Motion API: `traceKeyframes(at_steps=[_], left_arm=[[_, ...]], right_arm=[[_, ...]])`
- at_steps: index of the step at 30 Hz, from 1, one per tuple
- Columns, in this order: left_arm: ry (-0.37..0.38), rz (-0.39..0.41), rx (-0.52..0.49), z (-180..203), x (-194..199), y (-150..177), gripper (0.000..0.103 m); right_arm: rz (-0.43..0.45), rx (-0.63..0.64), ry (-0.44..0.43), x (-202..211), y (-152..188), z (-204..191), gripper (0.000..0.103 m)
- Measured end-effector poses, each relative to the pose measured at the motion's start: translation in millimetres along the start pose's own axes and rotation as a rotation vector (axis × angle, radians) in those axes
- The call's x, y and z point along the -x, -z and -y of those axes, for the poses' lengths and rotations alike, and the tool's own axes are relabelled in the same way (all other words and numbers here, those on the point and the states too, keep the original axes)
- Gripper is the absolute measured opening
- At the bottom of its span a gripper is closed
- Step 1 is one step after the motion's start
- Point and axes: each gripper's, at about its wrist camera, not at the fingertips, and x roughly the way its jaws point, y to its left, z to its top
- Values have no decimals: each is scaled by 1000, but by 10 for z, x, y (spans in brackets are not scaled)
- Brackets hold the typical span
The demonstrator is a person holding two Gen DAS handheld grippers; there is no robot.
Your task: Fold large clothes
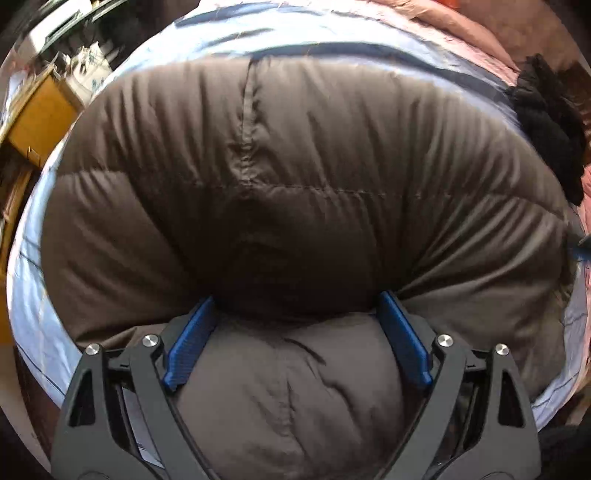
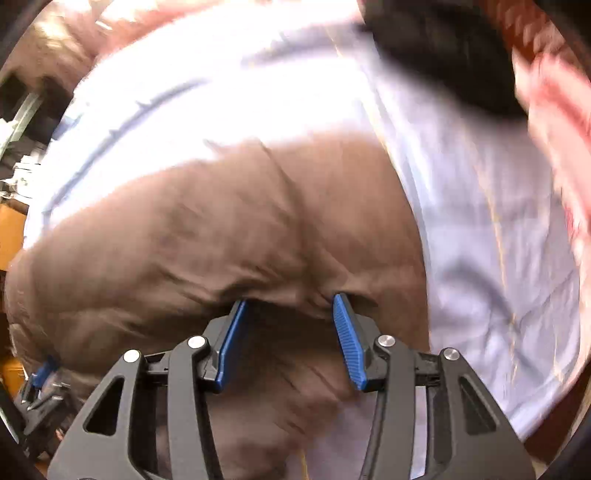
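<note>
A brown quilted puffer jacket [image 1: 295, 177] lies on a pale blue sheet [image 1: 33, 288]. In the left wrist view my left gripper [image 1: 297, 306] stands wide open, its blue pads [image 1: 192, 343] either side of a thick padded fold of the jacket that bulges between them. In the right wrist view the same jacket [image 2: 207, 229] is blurred by motion. My right gripper [image 2: 290, 301] is open too, its fingertips pressed against the jacket's edge, with fabric between the pads [image 2: 347, 339]. The left gripper [image 2: 40, 373] shows at the far left of that view.
The pale blue sheet [image 2: 480, 221] covers a bed. A pink quilt [image 1: 424, 22] lies along the far side and also shows in the right wrist view [image 2: 554, 110]. A black garment [image 1: 546, 122] lies at the right. Yellow wooden furniture [image 1: 40, 122] stands beyond the bed's left edge.
</note>
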Motion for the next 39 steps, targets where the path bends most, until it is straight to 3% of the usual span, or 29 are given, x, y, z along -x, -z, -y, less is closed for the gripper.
traceKeyframes(at_steps=[3,6,9,12,13,15,17,18,22,25,28,33,39], left_arm=[[-22,-4,-10,-8,-95,-14,90],[-38,-4,-10,59,-155,-60,91],[-81,-4,-40,206,-294,-53,92],[-68,24,-23,218,-235,-106,90],[-53,30,-11,185,-168,-111,89],[-18,84,-1,171,118,-130,87],[8,228,-28,192,590,-102,90],[5,319,-58,212,913,-51,96],[-27,512,-111,303,1819,245,101],[43,619,-63,286,2352,662,101],[116,631,-103,319,2582,897,101],[31,707,-176,447,2890,1164,101],[50,718,-154,449,3090,1331,101]], right_arm=[[44,167,-135,64,223,-520,58],[-65,285,-20,-319,529,-794,62],[-25,338,80,-581,665,-844,65],[-36,276,21,-376,646,-778,65],[-3,236,15,-190,602,-721,65],[80,202,42,167,588,-647,72],[210,167,84,639,595,-592,88],[248,154,97,773,591,-582,97],[286,100,110,1394,828,-592,102],[341,35,184,1693,1130,-558,102],[300,80,223,1743,1211,-597,102],[324,118,246,1875,1248,-743,102],[339,118,223,2047,1385,-785,102]])
